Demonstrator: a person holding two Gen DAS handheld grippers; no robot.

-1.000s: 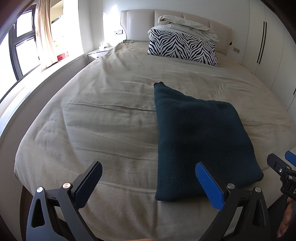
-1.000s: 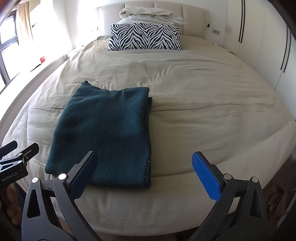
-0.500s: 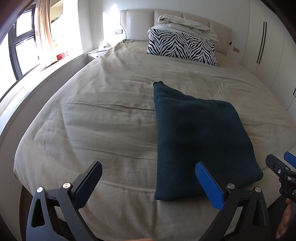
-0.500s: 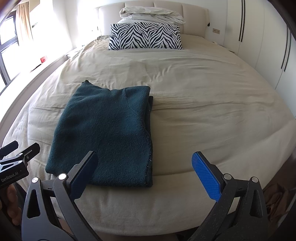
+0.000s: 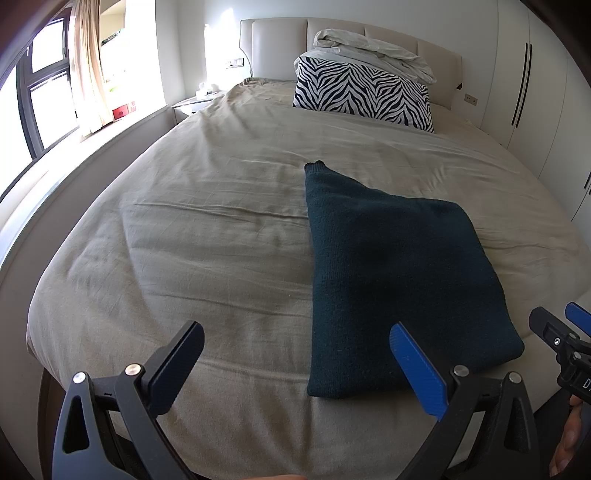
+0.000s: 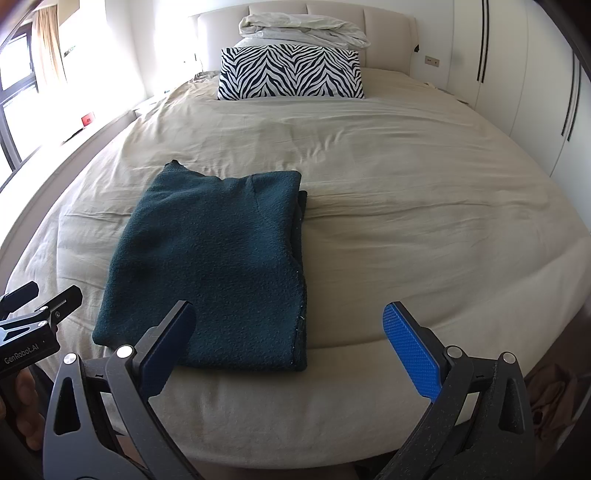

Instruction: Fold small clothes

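Resting flat on bed [image 6: 406, 229]: green sweater [image 6: 218, 266], folded into neat block. Left gripper [image 5: 295, 369], right gripper [image 6: 288, 343] both wide apart, holding nothing. Maybe one fold left.

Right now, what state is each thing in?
Dark green sweater: folded, flat on the bed, untouched.
Left tool: open, empty, above the bed's near edge.
Right tool: open, empty.
Zebra pillow: propped at the headboard.
White bedding: bundled on the pillow.
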